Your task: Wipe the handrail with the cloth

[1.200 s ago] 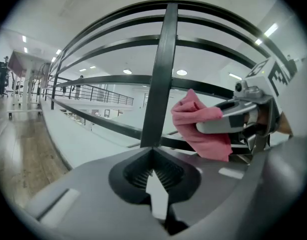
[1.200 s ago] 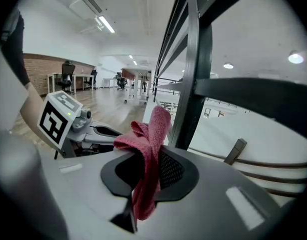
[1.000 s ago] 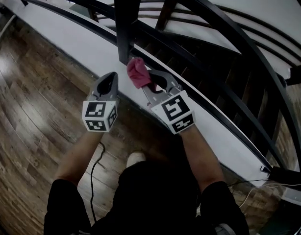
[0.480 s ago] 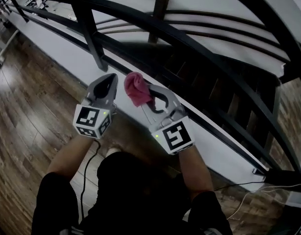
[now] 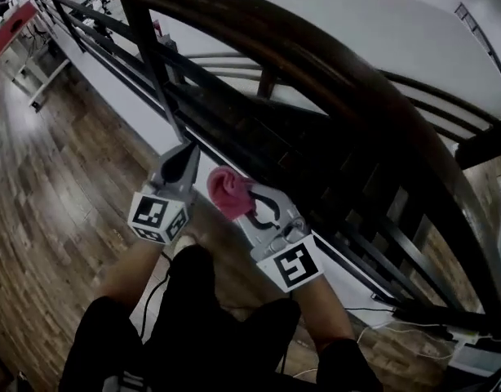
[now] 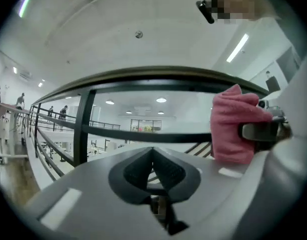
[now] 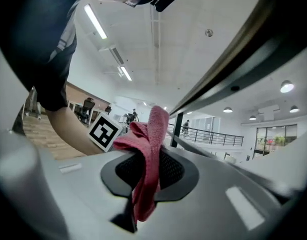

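Closest to me are my forearms, each running out to a hand-held tool with a marker cube at its back: the left cube [image 5: 157, 217] sits lower and nearer my knees, the right cube [image 5: 291, 266] a little further right. A thin black cable [image 5: 148, 296] lies on the wooden floor [image 5: 46, 186] by my left leg.

My left gripper [image 5: 183, 155] points up and forward. Its own view shows the two jaws pressed together with nothing between them, only the railing beyond. My right gripper [image 5: 249, 202] stands just beside it, angled up toward the left. Its jaws are clamped on the pink cloth [image 5: 228, 191]. In the right gripper view the cloth [image 7: 151, 144] is pinched in the middle, one bunched end rising above the jaws and a tail hanging down in front of them. From the left gripper view the same cloth [image 6: 233, 126] shows as a folded wad at the right.

The cloth sits below the dark, curved handrail [image 5: 316, 64] and in front of the lower bars; I cannot tell from any view that it touches the rail. A black post [image 5: 157, 72] drops from the rail just beyond my left gripper, and a white ledge [image 5: 348, 276] runs along the railing's foot.

Far off, past the rail, small figures stand by more railing under ceiling lights.
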